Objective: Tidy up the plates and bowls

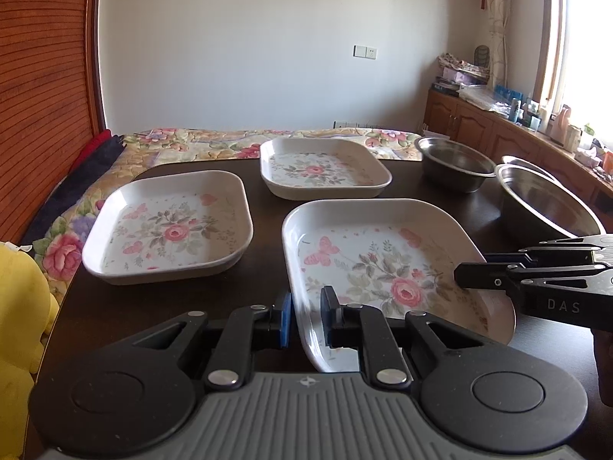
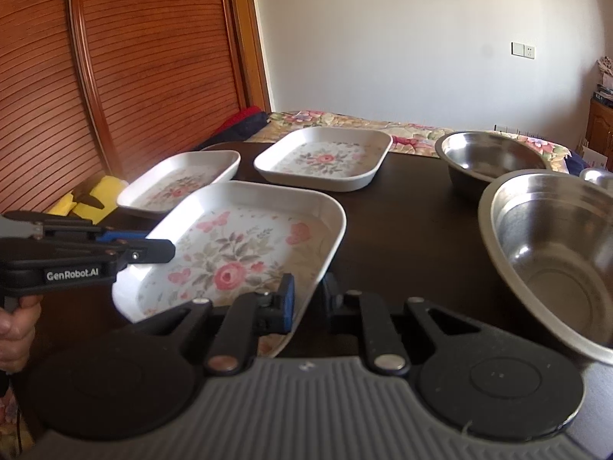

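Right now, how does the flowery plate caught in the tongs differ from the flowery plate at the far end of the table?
The near plate is tilted, with both tongs, left and right, straddling its rim; the far plate lies flat on the table, untouched. The near plate shows a pink butterfly; none is clear on the far plate. Both are white, squarish, rose-patterned.

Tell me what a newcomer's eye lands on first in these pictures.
First the near floral plate, tipped up off the dark table, with the left claw on its near left rim and the right claw on its near right rim. Next, two matching floral plates lie flat: one at the left, one at the back. On the right stand shiny steel bowls, a large one nearest.
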{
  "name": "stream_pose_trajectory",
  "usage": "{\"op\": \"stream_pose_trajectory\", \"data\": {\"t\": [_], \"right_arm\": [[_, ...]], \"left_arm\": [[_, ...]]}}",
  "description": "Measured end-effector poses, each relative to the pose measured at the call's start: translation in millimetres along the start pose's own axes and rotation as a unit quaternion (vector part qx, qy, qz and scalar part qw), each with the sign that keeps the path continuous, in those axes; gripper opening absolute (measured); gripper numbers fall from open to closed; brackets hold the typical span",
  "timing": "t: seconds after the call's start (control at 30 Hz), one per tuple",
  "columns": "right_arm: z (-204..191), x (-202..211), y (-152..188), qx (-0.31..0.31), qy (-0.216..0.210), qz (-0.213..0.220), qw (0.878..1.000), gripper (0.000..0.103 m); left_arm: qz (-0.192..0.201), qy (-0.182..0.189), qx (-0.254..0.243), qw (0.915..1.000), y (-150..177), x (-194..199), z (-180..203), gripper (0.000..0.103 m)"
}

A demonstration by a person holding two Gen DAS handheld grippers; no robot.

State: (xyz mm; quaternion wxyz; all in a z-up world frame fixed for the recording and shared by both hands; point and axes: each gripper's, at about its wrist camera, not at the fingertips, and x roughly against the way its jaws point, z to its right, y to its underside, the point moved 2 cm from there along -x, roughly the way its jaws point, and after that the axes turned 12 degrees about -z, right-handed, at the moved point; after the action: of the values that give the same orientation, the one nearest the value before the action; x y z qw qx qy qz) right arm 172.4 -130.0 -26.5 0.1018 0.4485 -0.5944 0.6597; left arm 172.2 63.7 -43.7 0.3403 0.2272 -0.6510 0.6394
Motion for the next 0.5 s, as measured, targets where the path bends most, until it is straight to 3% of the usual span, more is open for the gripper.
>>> {"op": "stream_pose_trajectory", "data": {"t": [0.5], "right_arm": [[-21, 29, 37, 0.002, -0.003, -0.002, 1.000, 0.017]], "left_arm": [[-0.004, -0.007, -0.002, 1.0000, 39, 36, 16, 0.017]]}}
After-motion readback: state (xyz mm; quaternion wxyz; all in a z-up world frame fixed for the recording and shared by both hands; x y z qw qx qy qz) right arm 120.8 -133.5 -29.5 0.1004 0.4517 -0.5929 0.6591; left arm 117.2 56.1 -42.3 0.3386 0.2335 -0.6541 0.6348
